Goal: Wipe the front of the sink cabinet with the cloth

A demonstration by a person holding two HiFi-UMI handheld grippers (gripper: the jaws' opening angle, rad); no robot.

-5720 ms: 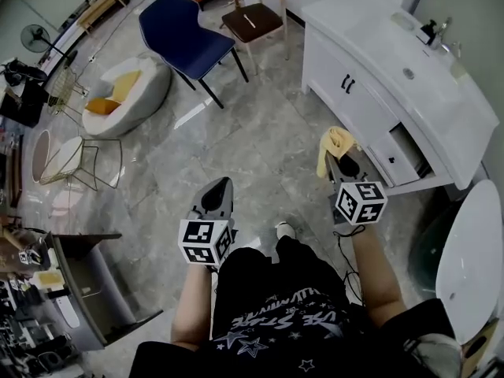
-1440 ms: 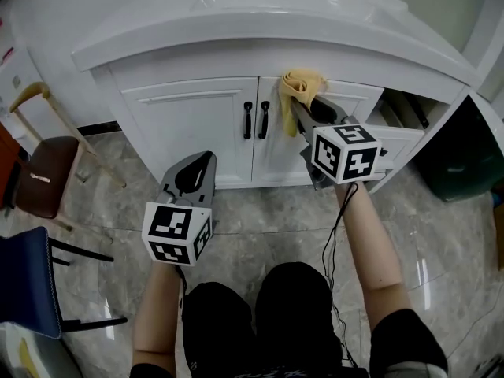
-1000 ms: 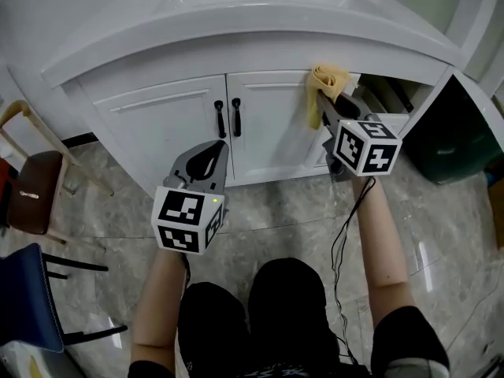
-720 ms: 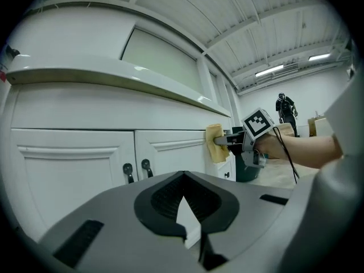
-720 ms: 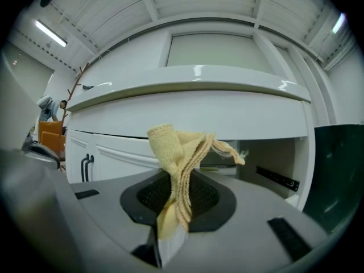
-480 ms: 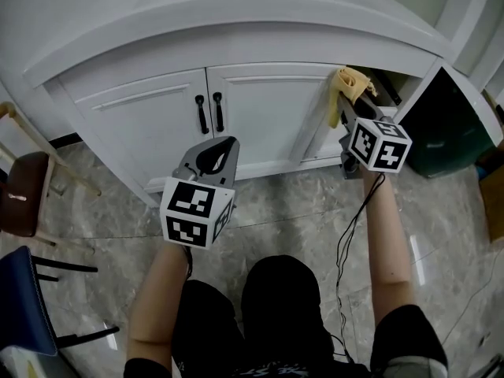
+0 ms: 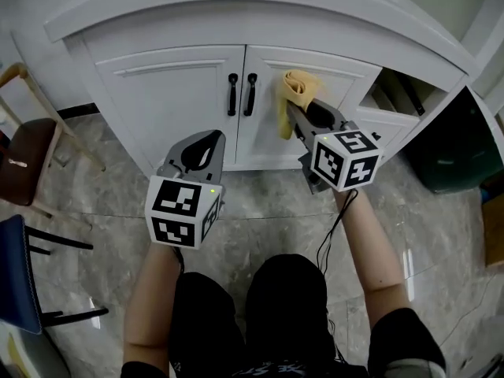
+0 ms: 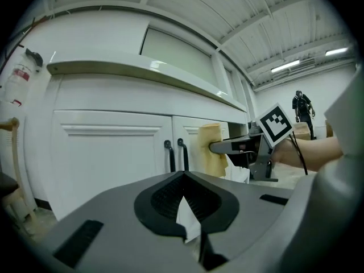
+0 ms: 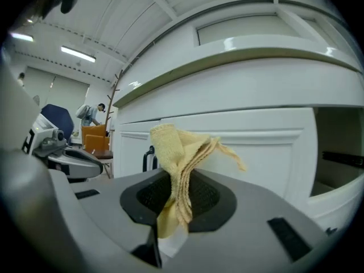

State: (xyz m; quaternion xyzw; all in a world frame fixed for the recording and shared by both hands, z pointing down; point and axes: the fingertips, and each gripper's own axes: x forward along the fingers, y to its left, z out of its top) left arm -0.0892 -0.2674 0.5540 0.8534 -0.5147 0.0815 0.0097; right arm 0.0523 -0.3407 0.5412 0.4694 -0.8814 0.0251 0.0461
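The white sink cabinet (image 7: 173, 101) has two doors with black handles (image 7: 242, 93). A folded yellow cloth (image 7: 295, 91) sticks out of my right gripper (image 7: 298, 115), which is shut on it. The cloth lies against or very close to the right door, just right of the handles. In the right gripper view the cloth (image 9: 177, 149) rises from the closed jaws (image 9: 170, 178) before the door panel. My left gripper (image 7: 213, 138) hangs lower, in front of the left door and apart from it, shut with nothing held. From the left gripper view (image 8: 183, 176), the cloth (image 8: 210, 149) shows beside the handles (image 8: 176, 152).
An open drawer (image 7: 394, 101) juts from the cabinet's right end, with a dark bin (image 7: 465, 148) beyond it. A brown wooden chair (image 7: 20, 156) and a blue chair (image 7: 12, 274) stand on the grey stone floor at the left. The countertop (image 7: 236, 14) overhangs the doors.
My right gripper has carried the cloth leftward along the right door, from its right edge to just beside the handles. The left gripper has kept its place, still shut.
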